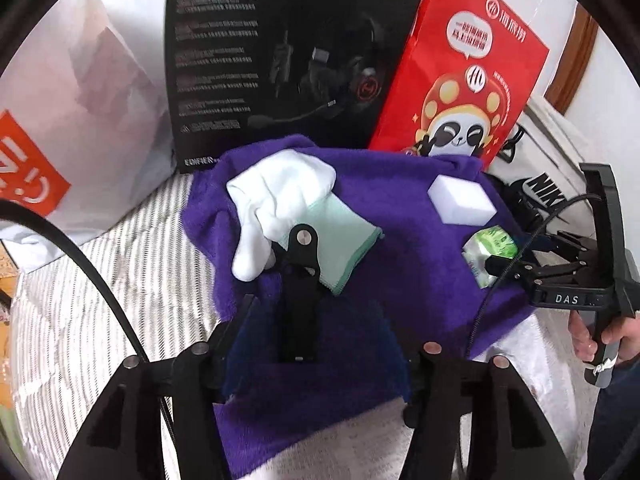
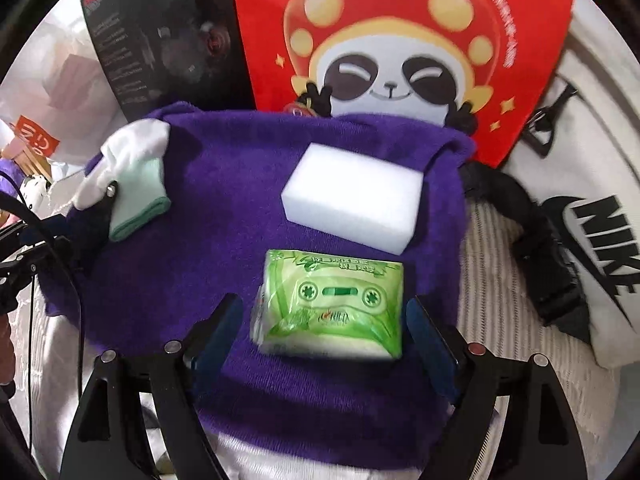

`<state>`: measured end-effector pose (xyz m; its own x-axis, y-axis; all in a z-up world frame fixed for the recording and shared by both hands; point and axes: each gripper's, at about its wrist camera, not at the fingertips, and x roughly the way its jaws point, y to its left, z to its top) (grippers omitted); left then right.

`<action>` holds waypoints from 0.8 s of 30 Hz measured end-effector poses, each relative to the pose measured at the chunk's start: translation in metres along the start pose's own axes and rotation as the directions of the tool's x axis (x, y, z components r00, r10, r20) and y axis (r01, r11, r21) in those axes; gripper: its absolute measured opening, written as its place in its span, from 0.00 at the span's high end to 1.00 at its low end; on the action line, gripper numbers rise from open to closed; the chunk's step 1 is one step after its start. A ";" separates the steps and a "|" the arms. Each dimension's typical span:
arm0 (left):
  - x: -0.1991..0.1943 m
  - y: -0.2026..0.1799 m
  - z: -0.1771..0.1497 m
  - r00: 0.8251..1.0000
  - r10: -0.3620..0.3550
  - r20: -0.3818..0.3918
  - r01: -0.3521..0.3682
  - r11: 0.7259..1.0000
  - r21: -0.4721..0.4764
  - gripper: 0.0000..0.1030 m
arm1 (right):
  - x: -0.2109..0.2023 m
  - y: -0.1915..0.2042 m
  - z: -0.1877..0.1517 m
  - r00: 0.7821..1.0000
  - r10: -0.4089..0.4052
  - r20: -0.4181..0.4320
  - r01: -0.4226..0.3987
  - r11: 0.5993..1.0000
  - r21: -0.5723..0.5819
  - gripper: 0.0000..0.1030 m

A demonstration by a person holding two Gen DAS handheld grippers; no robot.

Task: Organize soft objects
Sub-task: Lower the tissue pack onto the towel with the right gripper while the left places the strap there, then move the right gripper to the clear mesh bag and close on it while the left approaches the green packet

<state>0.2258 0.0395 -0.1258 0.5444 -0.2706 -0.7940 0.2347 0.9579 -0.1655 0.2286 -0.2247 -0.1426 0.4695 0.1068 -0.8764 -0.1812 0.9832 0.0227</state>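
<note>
Fingers [image 2: 224, 320] of the right gripper [image 2: 324, 328] are wide apart, one on each side of the green tissue pack [image 2: 330, 304]. They are not touching it yet. The left gripper [image 1: 312, 344] also has its fingers apart, with a black clip-like tool [image 1: 300, 276] between them; I cannot tell if they touch it.

Under both sets of fingers lies the big purple towel [image 2: 208, 208]. It covers a striped bed sheet [image 1: 100, 280]. Past the towel, far from the fingers, stand a red panda bag [image 2: 400, 60] and a black headset box [image 1: 280, 60].

Just ahead of the right fingers, beyond the tissue pack, sits the white sponge block [image 2: 352, 200]. Just ahead of the left fingers lies the white and mint glove [image 1: 288, 196], and the clip tool's tip rests on its cuff.

I think the step now is to pick up the tissue pack. To do it well, slide the fingers a bit more forward so they meet the middle of the pack. Squeeze slowly, because the pack is squishy and its wrap is slippery. Keep the finger tips just above the towel so its fuzz is not pinched. Lift straight up, and do not bump the sponge.
</note>
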 end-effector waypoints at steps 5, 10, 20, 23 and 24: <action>-0.028 -0.005 -0.003 1.000 0.013 0.027 -0.013 1.000 -0.007 0.43 | -0.038 0.003 -0.011 0.999 0.005 0.046 -0.005 1.000 0.005 0.19; -0.051 -0.017 -0.013 0.999 0.037 0.040 -0.038 0.999 0.017 0.39 | -0.069 0.007 -0.037 0.997 0.038 0.071 -0.039 0.999 0.010 0.19; -0.081 -0.027 -0.053 0.999 0.033 0.028 -0.033 0.999 -0.016 0.39 | -0.058 0.006 -0.112 0.999 -0.015 -0.031 0.016 0.999 0.036 0.19; -0.086 -0.030 -0.069 0.999 0.037 0.016 -0.036 0.999 -0.019 0.39 | -0.041 -0.004 -0.122 0.998 -0.015 -0.065 0.021 0.996 0.084 0.19; -0.087 -0.031 -0.074 0.999 0.040 0.011 -0.040 0.999 -0.018 0.39 | -0.036 -0.007 -0.123 0.997 -0.013 -0.073 0.021 0.995 0.098 0.19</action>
<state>0.1121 0.0403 -0.0950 0.5622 -0.2328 -0.7935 0.1982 0.9695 -0.1441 0.1062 -0.2534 -0.1700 0.4078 0.0824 -0.9093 -0.0863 0.9949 0.0515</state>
